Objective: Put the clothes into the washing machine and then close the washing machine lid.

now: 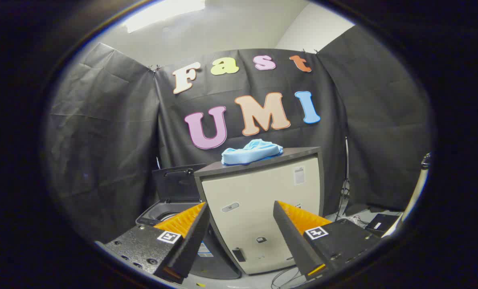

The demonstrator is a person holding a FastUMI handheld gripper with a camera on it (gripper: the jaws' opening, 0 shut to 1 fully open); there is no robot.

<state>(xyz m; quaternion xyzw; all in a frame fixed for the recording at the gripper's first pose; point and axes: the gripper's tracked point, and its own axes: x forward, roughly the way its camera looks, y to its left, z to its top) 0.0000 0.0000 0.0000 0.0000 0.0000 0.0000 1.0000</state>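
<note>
The blue cloth lay bunched on the cabinet's dark top, well beyond and above your claw. It looked soft, light and limp; pinching a raised fold near its middle seemed best. Your claw stood wide open, holding nothing. The washing machine, lid up, sat beside the cabinet, behind the left finger.

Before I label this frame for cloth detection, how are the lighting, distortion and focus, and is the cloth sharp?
Gripper view: fisheye bends the cabinet edges; a bright ceiling light overexposes the wall above; the blue cloth atop the cabinet is evenly lit and fairly sharp; the washing machine beside it, lid up, sits in dimmer shade; the open gripper is empty.
</note>
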